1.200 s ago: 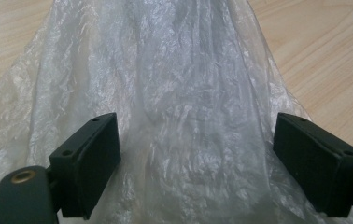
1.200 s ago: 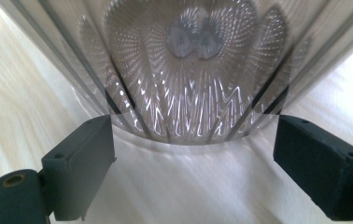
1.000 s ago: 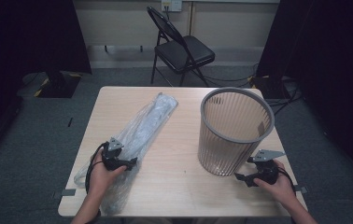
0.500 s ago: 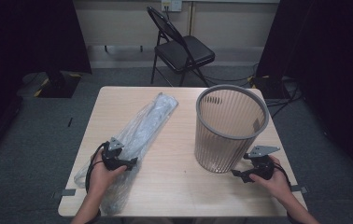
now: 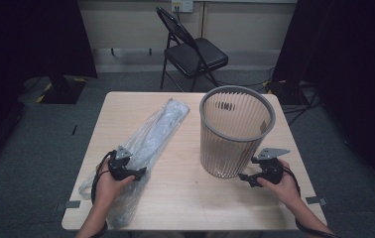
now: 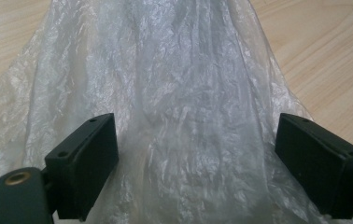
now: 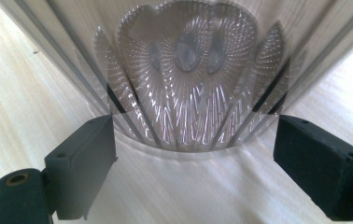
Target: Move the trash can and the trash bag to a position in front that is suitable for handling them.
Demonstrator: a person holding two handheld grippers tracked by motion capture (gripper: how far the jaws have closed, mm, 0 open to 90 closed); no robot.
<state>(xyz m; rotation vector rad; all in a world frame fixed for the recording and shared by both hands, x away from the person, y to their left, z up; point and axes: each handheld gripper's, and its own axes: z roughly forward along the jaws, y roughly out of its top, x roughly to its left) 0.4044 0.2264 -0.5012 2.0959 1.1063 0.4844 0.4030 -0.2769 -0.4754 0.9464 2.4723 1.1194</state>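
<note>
both hand-held grippers stand with jaws apart, gripping nothing.
left hand-held gripper (image 5: 135, 173) over plastic bag (image 5: 148, 139) by counter (image 5: 185, 198) left edge; right hand-held gripper (image 5: 245, 177) beside bin (image 5: 235, 131).

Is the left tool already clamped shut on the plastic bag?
No, the left tool has its jaws standing wide apart over the plastic bag, with neither pad pressing it.

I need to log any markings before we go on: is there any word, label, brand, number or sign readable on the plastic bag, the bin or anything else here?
None readable.
Plastic bag: clear, crinkled, no print seen.
Ribbed bin: no label seen.
Wall plate behind the chair: too small to read.
</note>
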